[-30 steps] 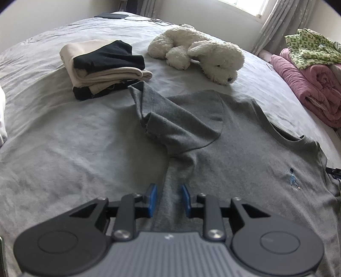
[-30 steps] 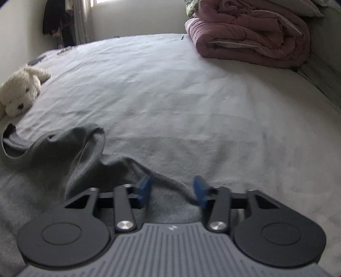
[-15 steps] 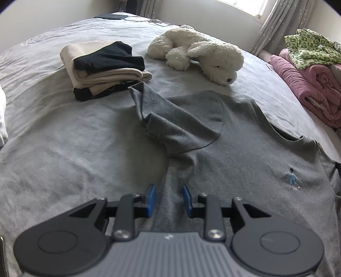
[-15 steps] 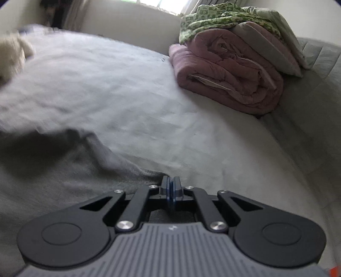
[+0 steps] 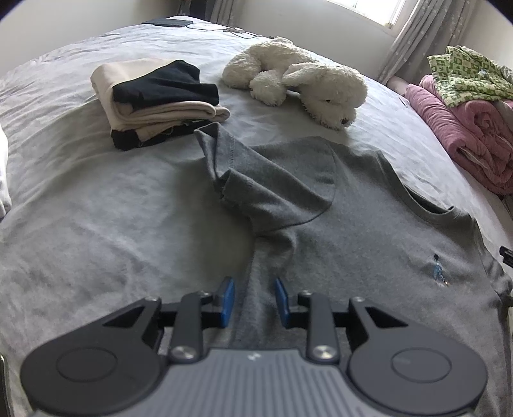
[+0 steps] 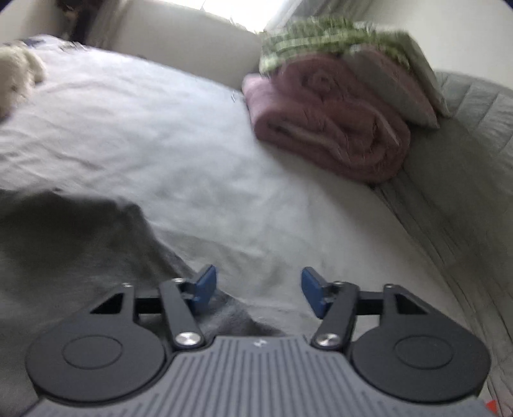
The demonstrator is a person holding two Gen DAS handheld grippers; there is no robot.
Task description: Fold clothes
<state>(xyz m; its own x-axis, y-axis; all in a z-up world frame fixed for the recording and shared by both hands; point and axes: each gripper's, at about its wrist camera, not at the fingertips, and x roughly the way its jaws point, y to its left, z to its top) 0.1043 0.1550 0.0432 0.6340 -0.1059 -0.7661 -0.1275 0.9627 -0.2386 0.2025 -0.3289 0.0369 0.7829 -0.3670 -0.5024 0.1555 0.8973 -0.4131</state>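
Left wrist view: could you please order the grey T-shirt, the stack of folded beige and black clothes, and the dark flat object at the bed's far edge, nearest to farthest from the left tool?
1. Grey T-shirt, directly under the left tool.
2. Stack of folded beige and black clothes, ahead on the left.
3. Dark flat object, at the far edge.

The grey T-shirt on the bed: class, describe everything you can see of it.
The grey T-shirt lies spread front-up on the grey bedsheet. It looks like soft knit, with a round neckline and a small blue chest emblem. One short sleeve is folded inward over the body. The open left tool straddles its side edge.
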